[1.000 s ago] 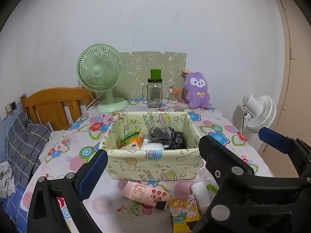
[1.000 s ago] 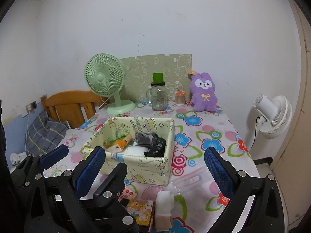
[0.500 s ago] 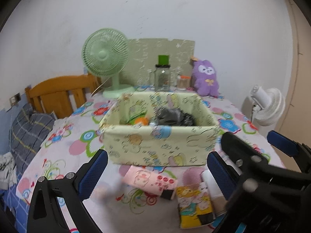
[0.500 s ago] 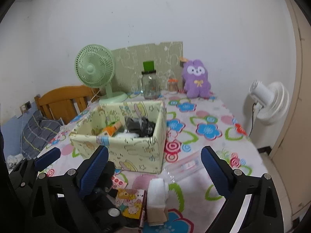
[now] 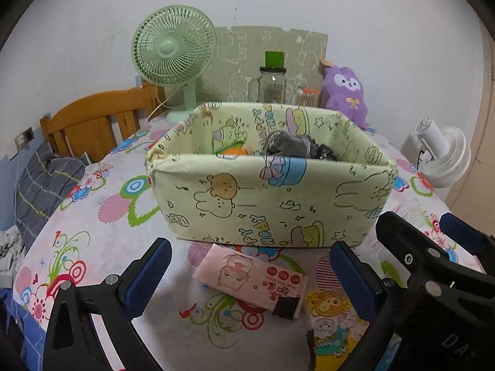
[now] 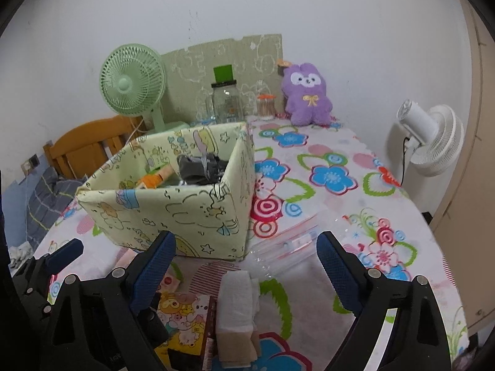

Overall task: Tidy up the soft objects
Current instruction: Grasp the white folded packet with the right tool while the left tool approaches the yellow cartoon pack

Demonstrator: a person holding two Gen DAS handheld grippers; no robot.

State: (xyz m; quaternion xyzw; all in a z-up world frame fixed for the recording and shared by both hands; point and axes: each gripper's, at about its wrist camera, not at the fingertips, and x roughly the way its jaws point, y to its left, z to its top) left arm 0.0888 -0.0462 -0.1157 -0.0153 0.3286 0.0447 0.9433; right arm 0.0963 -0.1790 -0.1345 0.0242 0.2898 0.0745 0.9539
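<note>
Near the box (image 5: 272,204), both your grippers, left (image 5: 247,275) and right (image 6: 246,259), hang apart and empty; pick-up step, so next clamp the pink pack (image 5: 250,278).

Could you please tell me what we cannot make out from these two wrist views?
- Left wrist: most of the fabric box contents, behind its near wall.
- Left wrist: the yellow cartoon packet, partly behind the right gripper.
- Right wrist: the pink packet, mostly behind the finger.
- Both: packet print, too small.
</note>
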